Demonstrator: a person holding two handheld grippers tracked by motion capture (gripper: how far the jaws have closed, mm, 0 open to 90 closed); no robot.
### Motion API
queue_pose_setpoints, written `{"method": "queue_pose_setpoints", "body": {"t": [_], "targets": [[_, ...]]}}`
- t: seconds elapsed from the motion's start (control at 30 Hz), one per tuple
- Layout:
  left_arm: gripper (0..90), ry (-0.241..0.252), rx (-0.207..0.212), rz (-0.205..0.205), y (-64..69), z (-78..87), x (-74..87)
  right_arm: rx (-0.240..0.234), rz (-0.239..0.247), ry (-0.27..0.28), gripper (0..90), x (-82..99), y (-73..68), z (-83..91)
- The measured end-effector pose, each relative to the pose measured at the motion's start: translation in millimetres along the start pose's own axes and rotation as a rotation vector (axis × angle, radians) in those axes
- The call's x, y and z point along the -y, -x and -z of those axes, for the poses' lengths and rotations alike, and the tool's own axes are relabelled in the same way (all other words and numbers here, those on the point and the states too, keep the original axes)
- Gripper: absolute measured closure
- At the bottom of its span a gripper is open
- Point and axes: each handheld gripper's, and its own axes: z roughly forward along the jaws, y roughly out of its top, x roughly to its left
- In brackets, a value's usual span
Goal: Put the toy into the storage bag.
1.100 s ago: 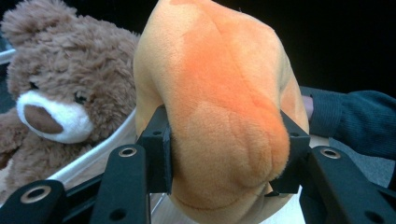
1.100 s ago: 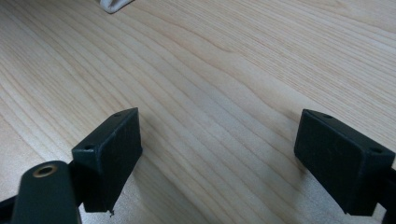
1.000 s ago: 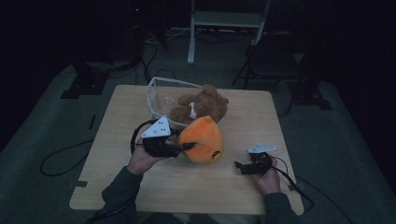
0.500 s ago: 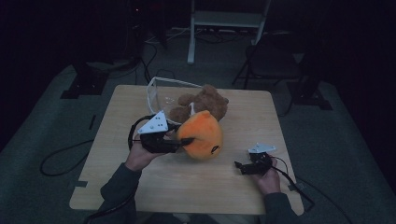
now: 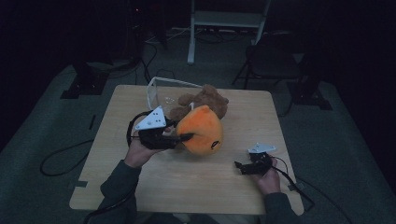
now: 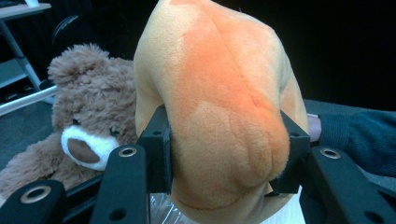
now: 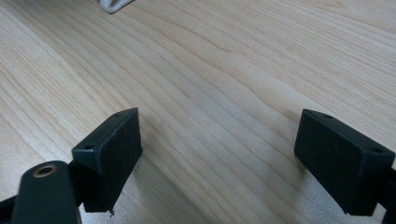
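Observation:
An orange plush toy (image 5: 201, 131) hangs just above the middle of the wooden table (image 5: 187, 186). My left gripper (image 5: 184, 137) is shut on its left side. In the left gripper view both pads (image 6: 161, 149) press into the orange plush toy (image 6: 224, 102), which bulges between them. A brown teddy bear (image 5: 208, 98) lies right behind it, partly in a clear plastic bin (image 5: 161, 91). The teddy bear (image 6: 88, 121) also sits at the left of the left gripper view. My right gripper (image 5: 240, 166) rests low at the table's right, open, with bare wood between its fingers (image 7: 112, 154).
A dark sleeve (image 6: 359, 140) shows past the plush in the left gripper view. A pale scrap (image 7: 112, 4) lies at the top edge of the right gripper view. Chairs and stands (image 5: 224, 18) ring the table on dark floor. Cables (image 5: 60, 158) trail off the left side.
The left gripper has carried the orange plush a little up and toward the teddy bear. The right gripper has stayed where it was.

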Motion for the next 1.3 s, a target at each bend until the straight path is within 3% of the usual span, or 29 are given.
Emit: {"method": "queue_pose_setpoints", "body": {"t": [1.3], "targets": [[52.1,0.042,-0.019,-0.033,-6.5,10.8,-26.1,0.000,0.000,-0.002,14.3,0.0,0.0,0.1]]}}
